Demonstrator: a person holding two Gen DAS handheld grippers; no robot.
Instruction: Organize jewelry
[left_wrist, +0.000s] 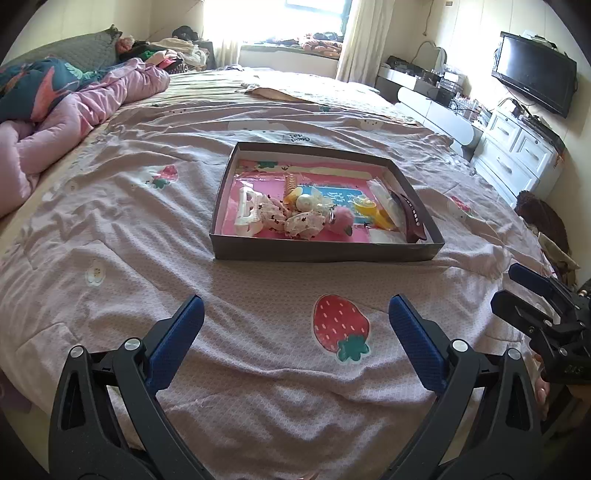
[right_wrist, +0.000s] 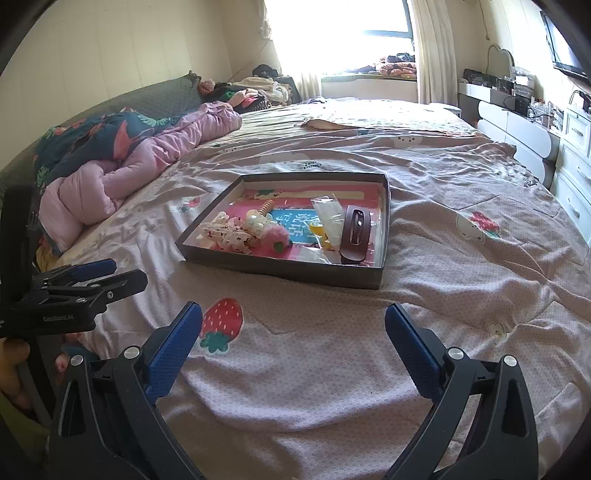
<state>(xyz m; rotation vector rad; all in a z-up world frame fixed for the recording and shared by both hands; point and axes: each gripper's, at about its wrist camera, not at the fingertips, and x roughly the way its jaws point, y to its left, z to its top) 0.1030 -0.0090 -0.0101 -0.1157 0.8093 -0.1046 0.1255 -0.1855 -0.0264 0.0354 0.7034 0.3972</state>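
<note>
A shallow dark cardboard box (left_wrist: 321, 254) (right_wrist: 280, 271) sits on the bed ahead of both grippers. It holds hair accessories: a white claw clip (left_wrist: 247, 212), a floral scrunchie (left_wrist: 291, 221) (right_wrist: 229, 232), a pearl piece (left_wrist: 306, 201) (right_wrist: 255, 221), a pink pompom (left_wrist: 341, 221) (right_wrist: 275, 236), yellow pieces (left_wrist: 369, 212) and a dark maroon clip (left_wrist: 410, 214) (right_wrist: 354, 230). My left gripper (left_wrist: 295, 314) is open and empty, near the strawberry print. My right gripper (right_wrist: 293, 321) is open and empty; it also shows at the right edge of the left wrist view (left_wrist: 517, 284).
A pink sheet with strawberry prints (left_wrist: 340, 326) covers the bed. A crumpled pink and floral duvet (left_wrist: 66, 110) (right_wrist: 129, 162) lies at the left. White drawers (left_wrist: 517, 151) and a wall TV (left_wrist: 533, 72) stand at the right.
</note>
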